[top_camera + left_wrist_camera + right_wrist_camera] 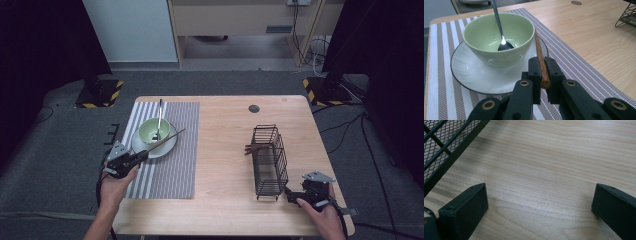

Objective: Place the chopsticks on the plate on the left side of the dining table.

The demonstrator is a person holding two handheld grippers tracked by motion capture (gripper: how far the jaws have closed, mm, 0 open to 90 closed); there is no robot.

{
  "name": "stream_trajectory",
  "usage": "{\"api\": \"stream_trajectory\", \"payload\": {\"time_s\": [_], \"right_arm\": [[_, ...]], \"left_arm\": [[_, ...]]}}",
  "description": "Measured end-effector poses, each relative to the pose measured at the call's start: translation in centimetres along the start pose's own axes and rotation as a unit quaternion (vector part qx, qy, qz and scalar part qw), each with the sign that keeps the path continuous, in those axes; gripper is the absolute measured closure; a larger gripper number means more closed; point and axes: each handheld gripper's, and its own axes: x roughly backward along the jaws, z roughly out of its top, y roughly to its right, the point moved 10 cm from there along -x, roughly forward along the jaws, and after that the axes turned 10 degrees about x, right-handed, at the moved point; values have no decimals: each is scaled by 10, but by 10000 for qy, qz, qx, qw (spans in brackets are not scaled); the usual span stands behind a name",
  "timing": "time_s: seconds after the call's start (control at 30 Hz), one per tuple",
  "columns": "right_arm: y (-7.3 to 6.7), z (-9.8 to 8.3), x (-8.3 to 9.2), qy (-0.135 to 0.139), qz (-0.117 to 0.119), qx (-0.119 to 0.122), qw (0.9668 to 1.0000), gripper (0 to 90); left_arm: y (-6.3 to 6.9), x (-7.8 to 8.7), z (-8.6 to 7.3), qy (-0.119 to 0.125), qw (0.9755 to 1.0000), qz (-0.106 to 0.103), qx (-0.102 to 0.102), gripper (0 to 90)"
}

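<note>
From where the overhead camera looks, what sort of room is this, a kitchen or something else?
Probably a recording lab or studio rather than a kitchen: dark curtains flank the light wooden table, stands with yellow-black striped bases sit on grey carpet, and cables trail across it.

The spoon [500,30] handle is cut off by the top edge in the left gripper view. What is lodged in the wire basket [270,162] is too small to be identified, perhaps brown utensils. The basket is cropped in the right gripper view.
</note>
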Motion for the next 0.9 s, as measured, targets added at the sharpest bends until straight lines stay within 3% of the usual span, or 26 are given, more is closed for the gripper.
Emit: {"api": "stream_trajectory", "payload": {"time_s": [0.9], "right_arm": [[0,0,0,0,0,-1,10000,7]], "left_arm": [[-9,-13,-40,-408,9992,45,30,835]]}}
